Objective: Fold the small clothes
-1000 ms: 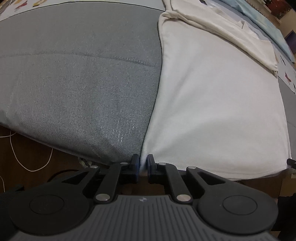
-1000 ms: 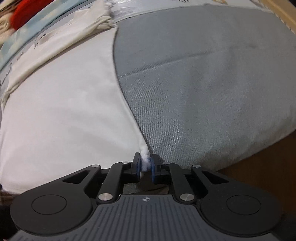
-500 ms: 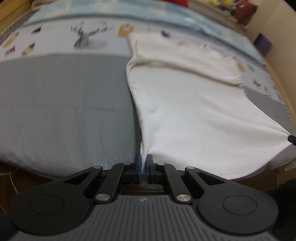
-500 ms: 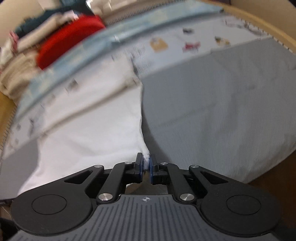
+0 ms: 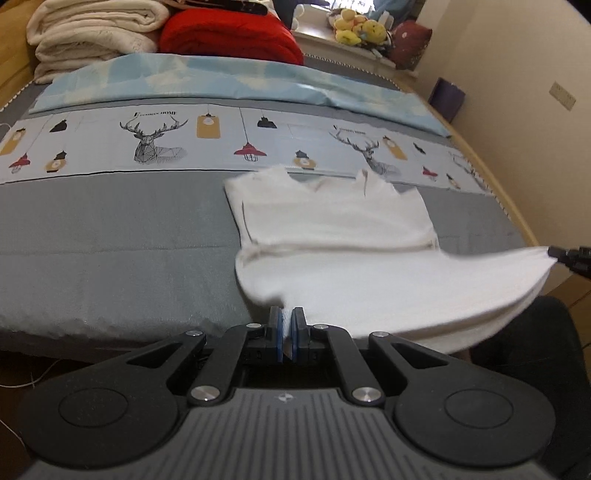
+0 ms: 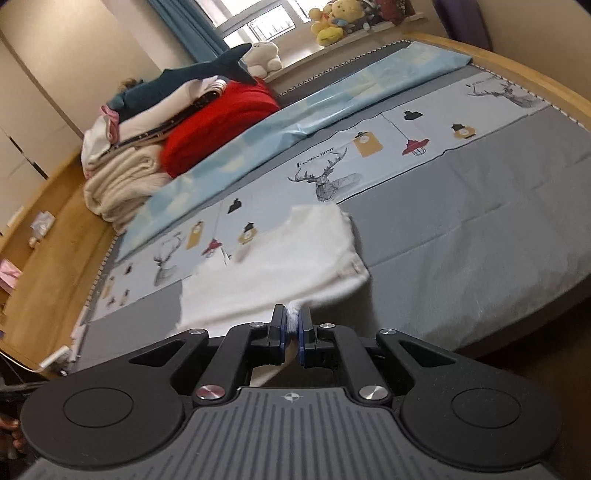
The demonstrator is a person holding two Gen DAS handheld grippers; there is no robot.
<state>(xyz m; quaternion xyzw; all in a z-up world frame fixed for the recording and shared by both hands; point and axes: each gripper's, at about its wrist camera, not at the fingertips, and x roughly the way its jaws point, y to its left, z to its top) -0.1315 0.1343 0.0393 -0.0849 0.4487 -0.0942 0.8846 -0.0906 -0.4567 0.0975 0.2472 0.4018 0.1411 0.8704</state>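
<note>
Lying across the frame: a bed (image 5: 110, 236) under a grey cover, with a printed band of deer and lanterns (image 5: 155, 142) running across it and a pale blue sheet (image 5: 221, 79) beyond. Sitting at the head end: a red blanket (image 5: 229, 37) beside a stack of cream blankets (image 5: 92, 33), a plush shark (image 6: 199, 72) resting on the pile, soft toys (image 6: 328, 22) lining the window sill, beige walls closing in the room. Holding a bottom corner of the white shirt (image 5: 351, 254): the left gripper (image 5: 286, 325), jaws closed almost fully with white cloth pinched between the blue pads. Gripping the other bottom corner: the right gripper (image 6: 291, 326), jaws likewise nearly shut on a tuft of the fabric. Hanging lifted between the two grippers above the near edge of the bed: the hem half of the shirt, blurred; lying flat on the grey cover near the printed band: the upper half.
</note>
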